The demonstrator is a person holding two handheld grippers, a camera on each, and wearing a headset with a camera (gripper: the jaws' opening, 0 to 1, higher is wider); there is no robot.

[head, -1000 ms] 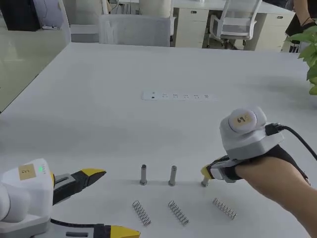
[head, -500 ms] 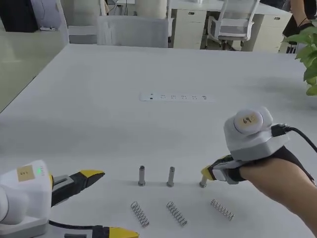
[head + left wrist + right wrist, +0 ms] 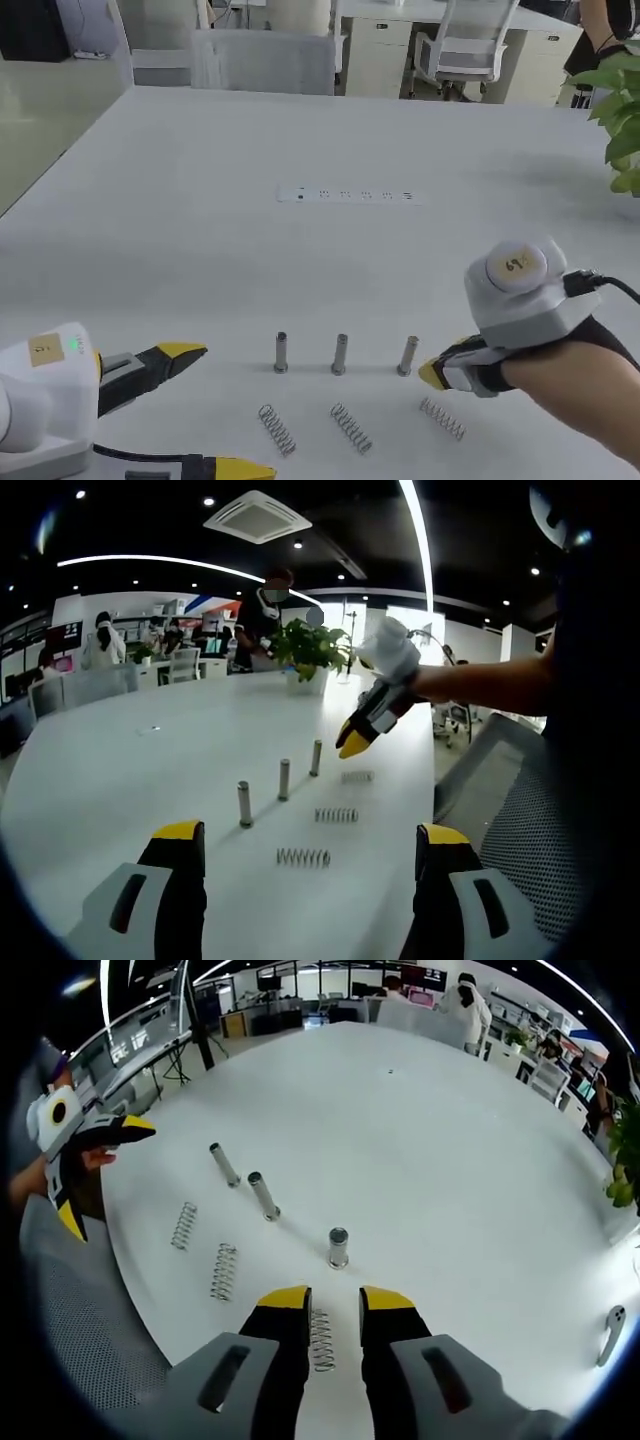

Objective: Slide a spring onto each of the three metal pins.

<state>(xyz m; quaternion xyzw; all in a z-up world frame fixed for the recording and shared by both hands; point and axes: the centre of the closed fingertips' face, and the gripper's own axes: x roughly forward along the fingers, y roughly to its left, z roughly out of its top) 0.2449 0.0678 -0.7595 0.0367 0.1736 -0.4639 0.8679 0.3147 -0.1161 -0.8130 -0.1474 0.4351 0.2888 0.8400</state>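
Three metal pins stand upright in a row on the white table (image 3: 200, 250): left pin (image 3: 281, 353), middle pin (image 3: 340, 354), right pin (image 3: 408, 355). A spring lies in front of each: left spring (image 3: 272, 428), middle spring (image 3: 350, 427), right spring (image 3: 441, 418). My right gripper (image 3: 432, 372) hovers just right of the right pin, jaws a little apart and holding nothing. In the right gripper view the right gripper (image 3: 335, 1295) has the right spring (image 3: 320, 1338) on the table below the gap, with the right pin (image 3: 338, 1247) ahead. My left gripper (image 3: 225, 408) is wide open at the lower left, bare.
A white power strip (image 3: 345, 195) lies mid-table, far behind the pins. Office chairs (image 3: 455, 45) stand past the far edge and a green plant (image 3: 625, 130) is at the right. The table's near edge runs just behind the springs.
My right gripper has drawn back to the right, off the right pin, which now stands free. The left gripper has hardly moved. The head camera has tilted slightly.
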